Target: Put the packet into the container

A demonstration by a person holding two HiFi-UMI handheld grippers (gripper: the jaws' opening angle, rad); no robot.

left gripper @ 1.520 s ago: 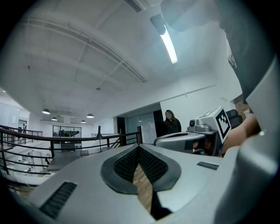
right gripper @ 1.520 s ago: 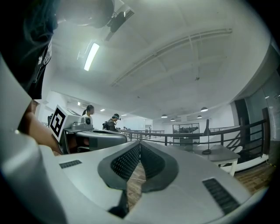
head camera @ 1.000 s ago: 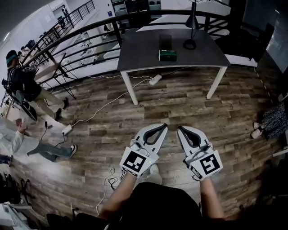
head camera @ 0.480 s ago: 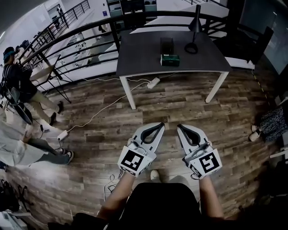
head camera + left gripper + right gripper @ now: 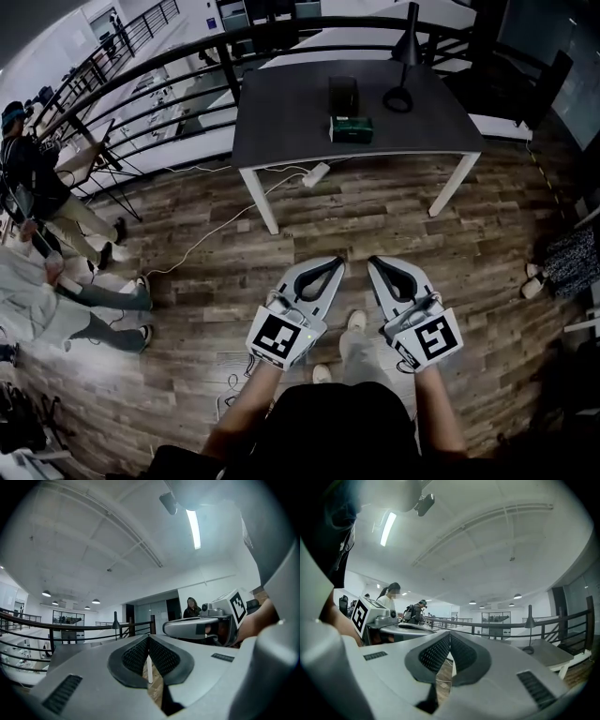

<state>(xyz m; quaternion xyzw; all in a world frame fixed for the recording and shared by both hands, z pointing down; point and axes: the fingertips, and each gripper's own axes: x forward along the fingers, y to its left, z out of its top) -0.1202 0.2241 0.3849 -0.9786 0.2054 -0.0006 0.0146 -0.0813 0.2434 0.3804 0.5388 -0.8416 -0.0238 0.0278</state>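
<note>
Seen from above, a person stands on a wooden floor [image 5: 394,206] and holds a grey two-jaw tool in each hand, both pointing level towards a dark grey table [image 5: 281,112] a little way ahead.

The left gripper [image 5: 337,263] has its jaws pressed together with nothing between them. In its own view the ribbed black pads meet at the tips, and only a sliver of floor shows through the gap lower down. The right gripper [image 5: 374,263] is the same, with its jaws closed tip to tip and empty. The two tools sit side by side, close but not touching, each with a black-and-white marker cube at the rear.

The packet [image 5: 352,128] is small and green. It lies flat on the table, towards the near edge and well apart from both grippers. Its long side runs left to right across the picture, parallel to the table's front edge.

Just behind it, farther from the person, stands the container [image 5: 343,91], a dark box whose longer side points away. It is too small to tell whether its top is open. To its right stands a black desk lamp [image 5: 403,52].

A white power strip [image 5: 316,174] lies on the floor beneath the table. A black railing [image 5: 169,80] runs behind the table, and other people [image 5: 37,178] are at the far left.
</note>
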